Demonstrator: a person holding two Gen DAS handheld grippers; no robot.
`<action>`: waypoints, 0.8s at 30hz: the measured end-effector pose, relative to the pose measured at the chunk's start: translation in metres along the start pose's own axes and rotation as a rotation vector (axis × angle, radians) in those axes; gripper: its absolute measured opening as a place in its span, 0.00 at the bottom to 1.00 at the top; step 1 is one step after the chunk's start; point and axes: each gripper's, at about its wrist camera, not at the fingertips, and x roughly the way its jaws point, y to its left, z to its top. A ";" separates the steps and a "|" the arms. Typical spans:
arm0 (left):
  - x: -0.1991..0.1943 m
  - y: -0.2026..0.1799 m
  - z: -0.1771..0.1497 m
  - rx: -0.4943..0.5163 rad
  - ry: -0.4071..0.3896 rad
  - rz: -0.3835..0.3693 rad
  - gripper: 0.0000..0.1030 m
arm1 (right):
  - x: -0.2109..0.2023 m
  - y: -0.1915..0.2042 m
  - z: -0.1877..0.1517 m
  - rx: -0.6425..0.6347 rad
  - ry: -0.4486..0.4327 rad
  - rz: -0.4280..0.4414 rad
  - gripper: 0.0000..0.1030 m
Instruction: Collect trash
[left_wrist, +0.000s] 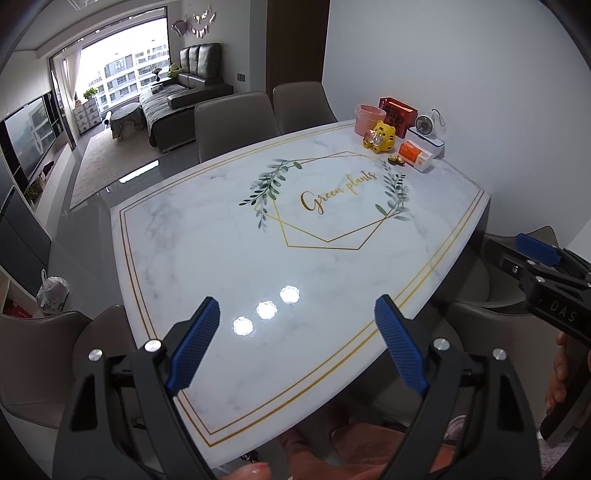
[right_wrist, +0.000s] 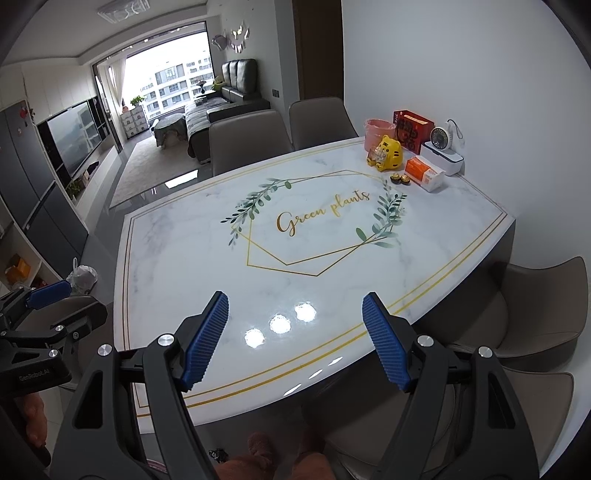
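Grippers both spread wide over the near end of a marble-print table (left_wrist: 207, 258), nothing between the blue pads. Left gripper (left_wrist: 297, 306) hovering above the near edge, right gripper (right_wrist: 295, 301) doing the same, its side also poking into the left view at about 3 o'clock. Three bright lamp glares on the glossy top just ahead of the pads. "Green plants" lettering (right_wrist: 323, 214) in gold across the middle, inside a hexagon with leaf sprigs.

All the clutter bunched at the far corner, roughly 1 o'clock: pink bin (right_wrist: 378, 133) at the back, red gift bag (right_wrist: 413, 131) just beside it, yellow tiger piggy bank (right_wrist: 388, 153) in front with a crinkly clear wrapper (right_wrist: 376, 153) against its left side. Two gold foil-wrapped chocolates (right_wrist: 400, 179) touching each other, near an orange-and-white tissue pack (right_wrist: 424, 173). Small white desk fan (right_wrist: 439, 138) standing on a white box (right_wrist: 443, 157) by the wall. Can't tell which bits count as trash beyond that wrapper. Tied plastic bag (right_wrist: 83, 277) on the floor at 9 o'clock. Grey chairs (right_wrist: 247, 142) tucked in on the far side.
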 end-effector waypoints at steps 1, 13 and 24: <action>0.000 0.000 0.000 -0.001 0.000 -0.001 0.83 | 0.001 0.000 0.000 0.000 0.000 0.001 0.70; 0.003 0.000 0.006 -0.002 0.002 -0.011 0.83 | -0.002 -0.002 0.001 0.004 -0.001 -0.002 0.70; 0.005 0.002 0.012 0.000 -0.014 -0.008 0.83 | -0.006 -0.002 0.005 -0.001 -0.011 -0.001 0.70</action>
